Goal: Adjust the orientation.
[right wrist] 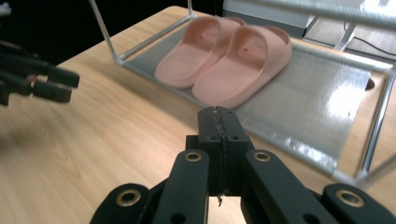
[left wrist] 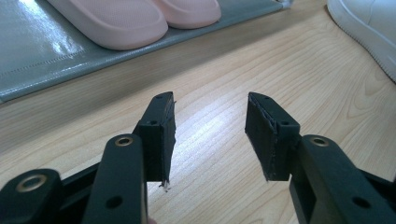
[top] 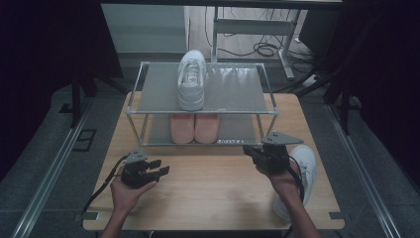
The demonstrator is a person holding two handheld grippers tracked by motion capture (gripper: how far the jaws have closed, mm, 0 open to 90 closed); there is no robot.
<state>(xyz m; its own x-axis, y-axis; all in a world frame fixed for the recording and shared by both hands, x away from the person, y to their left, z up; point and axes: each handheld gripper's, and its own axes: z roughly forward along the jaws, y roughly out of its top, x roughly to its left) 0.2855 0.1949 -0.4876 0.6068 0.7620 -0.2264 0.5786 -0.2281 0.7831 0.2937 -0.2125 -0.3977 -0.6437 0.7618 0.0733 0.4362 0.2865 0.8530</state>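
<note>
You hold a gripper in each hand over a light wooden table [top: 213, 188]. No brand name or readable writing shows on any shoe; there is a small dark strip with tiny marks on the front edge of the rack's lower shelf, but it is too small to read. Your right gripper [top: 253, 151] sits just in front of the rack [top: 148, 94], near its right front leg, and its two black jaws are pressed together with nothing between them. In the right gripper view the closed right gripper [right wrist: 218, 116] points at the pink slippers [right wrist: 229, 58]. Just beside your right hand lies a white sneaker [top: 303, 168] on the table, near the right edge, toe pointing away from you. It is plain white with a thick white sole, and your hand and arm hide part of it. Your left gripper [top: 161, 167] rests low over the left side of the table, well apart from the shoes, and its jaws stand apart with only bare wood between them. The pink slippers sit side by side on the lower shelf, smooth and soft-looking. A second white sneaker [top: 191, 79] stands on the top shelf, with white laces.
</note>
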